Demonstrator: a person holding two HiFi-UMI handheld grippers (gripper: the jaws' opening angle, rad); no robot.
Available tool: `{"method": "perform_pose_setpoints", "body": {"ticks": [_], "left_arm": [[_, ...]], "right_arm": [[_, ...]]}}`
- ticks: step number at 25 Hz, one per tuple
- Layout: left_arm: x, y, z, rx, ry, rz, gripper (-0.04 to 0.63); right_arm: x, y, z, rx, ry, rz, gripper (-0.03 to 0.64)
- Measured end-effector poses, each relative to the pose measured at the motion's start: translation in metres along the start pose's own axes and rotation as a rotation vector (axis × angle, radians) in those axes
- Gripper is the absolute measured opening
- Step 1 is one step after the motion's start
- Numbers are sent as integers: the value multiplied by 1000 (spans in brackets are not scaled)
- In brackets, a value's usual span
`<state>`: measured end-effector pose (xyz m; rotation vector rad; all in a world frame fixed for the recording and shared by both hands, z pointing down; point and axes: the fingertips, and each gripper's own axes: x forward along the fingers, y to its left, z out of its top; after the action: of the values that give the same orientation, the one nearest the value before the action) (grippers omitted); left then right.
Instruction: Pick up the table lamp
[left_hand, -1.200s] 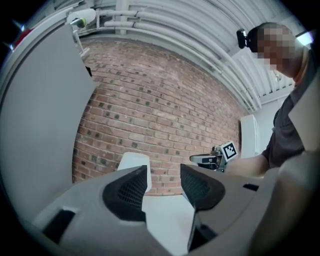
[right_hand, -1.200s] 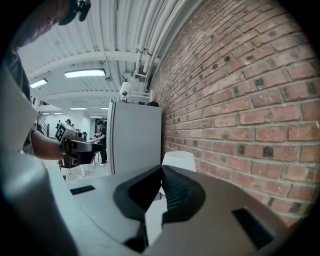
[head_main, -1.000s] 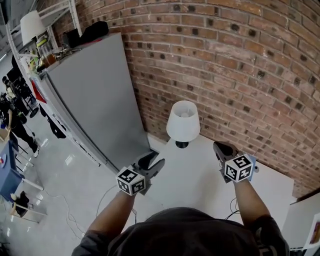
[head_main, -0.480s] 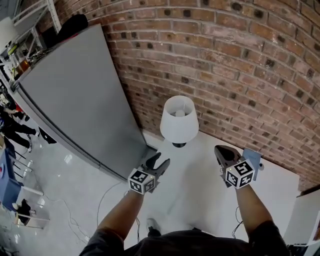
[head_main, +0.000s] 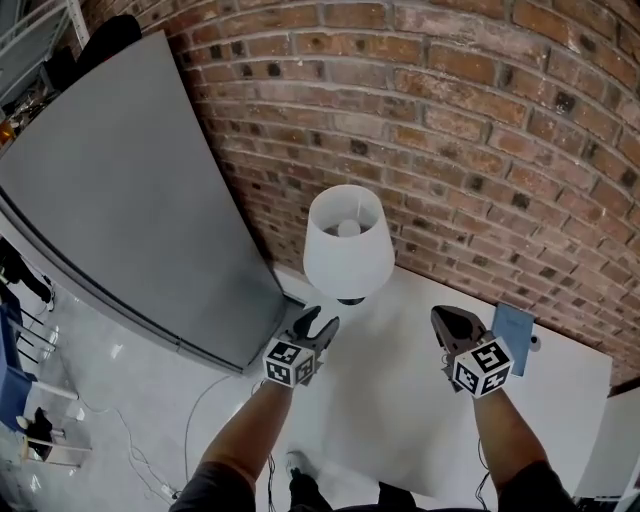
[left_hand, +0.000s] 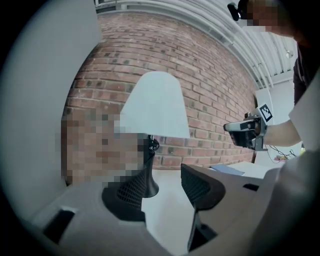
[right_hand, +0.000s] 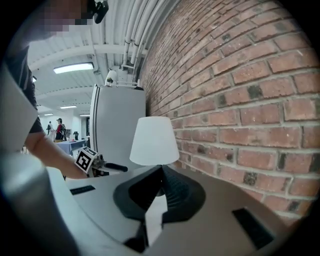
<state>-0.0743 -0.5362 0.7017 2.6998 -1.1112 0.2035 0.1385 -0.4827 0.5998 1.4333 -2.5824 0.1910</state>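
there is one table lamp (head_main: 348, 245) on the white worktop (head_main: 400, 420), and it stands upright at the far edge, close to the brick wall (head_main: 480, 150). it has one white shade (head_main: 345, 262) with one bulb showing through the open top, and one dark base (head_main: 350, 299) resting on the worktop.

you hold two tools, one in each hand, both over the near part of the worktop and pointing toward the wall. your left tool (head_main: 320, 318) is just near and left of the lamp base. its two jaws stand apart with only bare worktop between them. in the left gripper view the base sits just beyond the left jaw, and i can't tell whether it touches. your right tool (head_main: 445, 320) is to the right of the lamp, well apart from it. its two jaws meet at the tips and grip nothing.

one blue sheet (head_main: 512, 326) lies flat on the worktop to the right of your right tool, near the wall. one tall grey cabinet (head_main: 130, 190) stands to the left of the worktop, against the same wall.
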Motion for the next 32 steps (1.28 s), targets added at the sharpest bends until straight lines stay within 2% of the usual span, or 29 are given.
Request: {"method": "perform_pose_setpoints", "body": {"ticks": [7,12,22,28,29,30,32], "left_arm": [[62,22,-19,57,7,8,195],[108,39,-23,9,-21,53,206],[157,56,-20,11,-95,89,242],[178,59,-13,31,-129,65,255],[181,60,-12,45,-124,67,246],[183,60,-12,72,-109,66,191],[186,57,-15,122,-59,46,140]], "right_arm": [[1,-13,-45,18,29,10,-6],[-1,-26,-67,31,41,9,-6],[-2,-44,-91,32,62,13,-6],[-1,-56,-97,40,67,18,-6],[-1,-58,-98,41,69,20,-6],[-1,-59,-99,46,71,20,-6],[-1,-62,-102,60,75,17,-6]]}}
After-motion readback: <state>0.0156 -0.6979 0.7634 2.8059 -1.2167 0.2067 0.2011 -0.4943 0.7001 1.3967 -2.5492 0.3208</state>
